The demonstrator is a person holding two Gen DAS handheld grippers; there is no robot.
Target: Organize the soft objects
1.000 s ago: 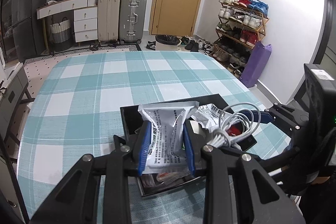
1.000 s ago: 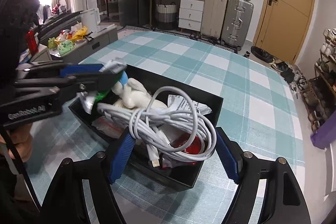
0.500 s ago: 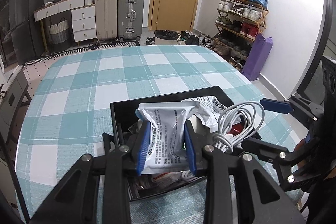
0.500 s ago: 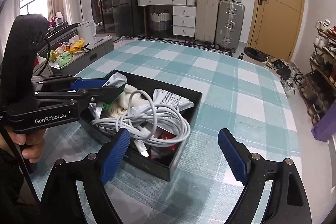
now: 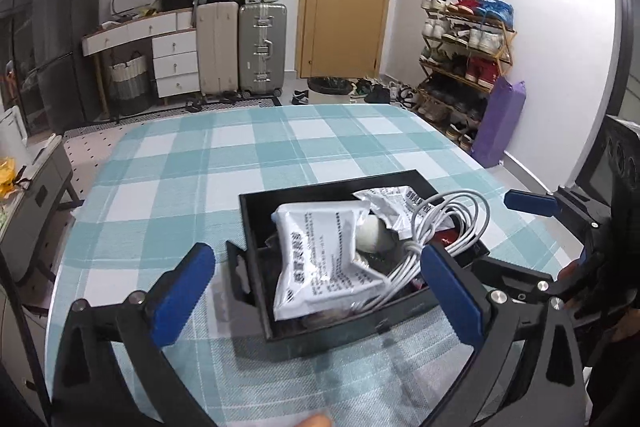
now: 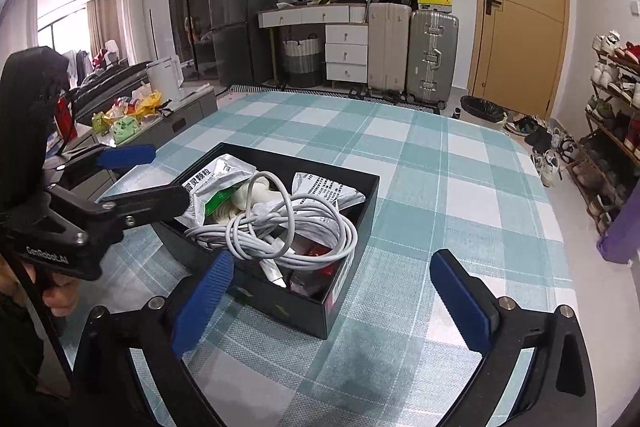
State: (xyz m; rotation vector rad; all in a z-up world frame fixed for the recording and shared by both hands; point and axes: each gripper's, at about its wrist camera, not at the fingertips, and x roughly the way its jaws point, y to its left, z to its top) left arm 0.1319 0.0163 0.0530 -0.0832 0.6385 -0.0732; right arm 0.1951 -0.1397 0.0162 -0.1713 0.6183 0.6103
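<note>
- Packet point(image 5: 320, 259), silvery white, lies atop the black box point(image 5: 256, 227) beside a coiled white cable point(image 5: 444, 227).
- Box sits on the checked bench point(image 5: 200, 163).
- Left gripper point(image 5: 320, 291): jaws just opened, spread, packet released.
- Right gripper point(image 6: 332, 299): jaws just opened, spread, empty.

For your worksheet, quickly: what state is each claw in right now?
Left claw: open, just released the silver packet.
Right claw: open, holding nothing.

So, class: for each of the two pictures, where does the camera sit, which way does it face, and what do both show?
Left wrist: sits on the left gripper, facing the black box and door; the right gripper shows at right.
Right wrist: sits on the right gripper, facing the box and desk; the left gripper and a hand show at left.
Shared: box, white cable, checked tablecloth.
</note>
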